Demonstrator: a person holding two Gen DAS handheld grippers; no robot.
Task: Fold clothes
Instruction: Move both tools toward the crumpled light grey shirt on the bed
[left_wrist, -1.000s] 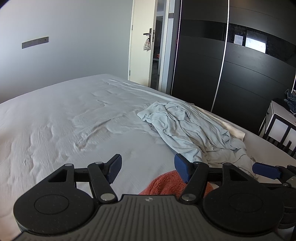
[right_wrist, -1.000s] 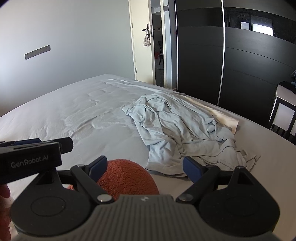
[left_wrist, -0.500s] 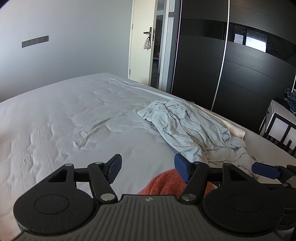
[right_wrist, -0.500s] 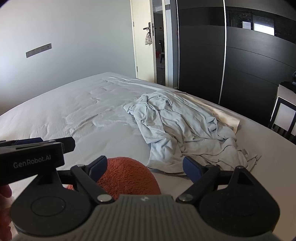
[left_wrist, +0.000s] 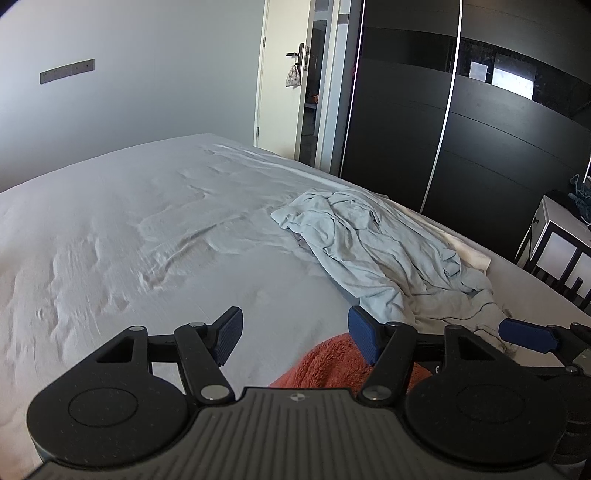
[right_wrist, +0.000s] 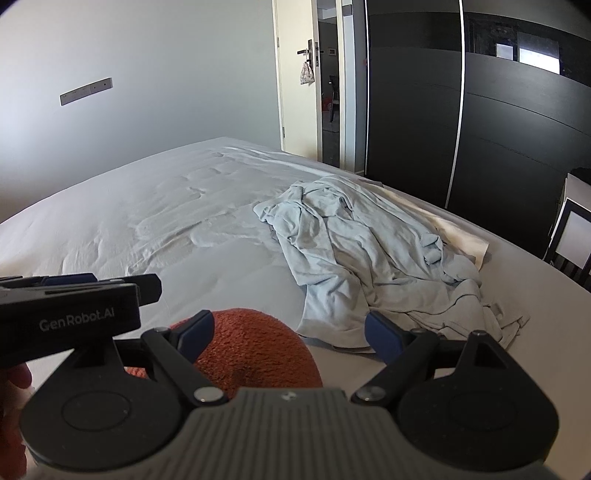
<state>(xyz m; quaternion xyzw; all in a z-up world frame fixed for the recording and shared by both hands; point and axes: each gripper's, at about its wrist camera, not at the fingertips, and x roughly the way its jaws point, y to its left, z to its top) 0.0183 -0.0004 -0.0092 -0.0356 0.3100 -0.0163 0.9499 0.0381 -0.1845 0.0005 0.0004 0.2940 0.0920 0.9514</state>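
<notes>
A wide bed (left_wrist: 122, 229) covered by a white, lightly wrinkled sheet is observed in both wrist views. A pale blue-grey garment (left_wrist: 373, 254) is found lying crumpled and unfolded on the right half of the bed, stretched from near the far edge toward the near right corner; a cream-coloured piece of fabric (right_wrist: 461, 236) is seen protruding from beneath its far side. A rust-orange fuzzy cloth (right_wrist: 255, 354) is noted bunched at the near edge of the bed, just beside the garment's near hem; whether the two touch cannot be determined. The left gripper (left_wrist: 293, 338) is held above the near part of the bed with its blue-padded jaws spread wide and nothing between them; the orange cloth appears below its right finger. The right gripper (right_wrist: 290, 334) is likewise recorded with jaws spread apart and nothing pinched, the orange cloth lying beneath and between its fingers and the garment's hem in front of its right finger. Neither gripper is seen touching the garment. A dark sliding wardrobe (left_wrist: 461, 122) and an open door (left_wrist: 284, 74) are noted beyond the bed.
</notes>
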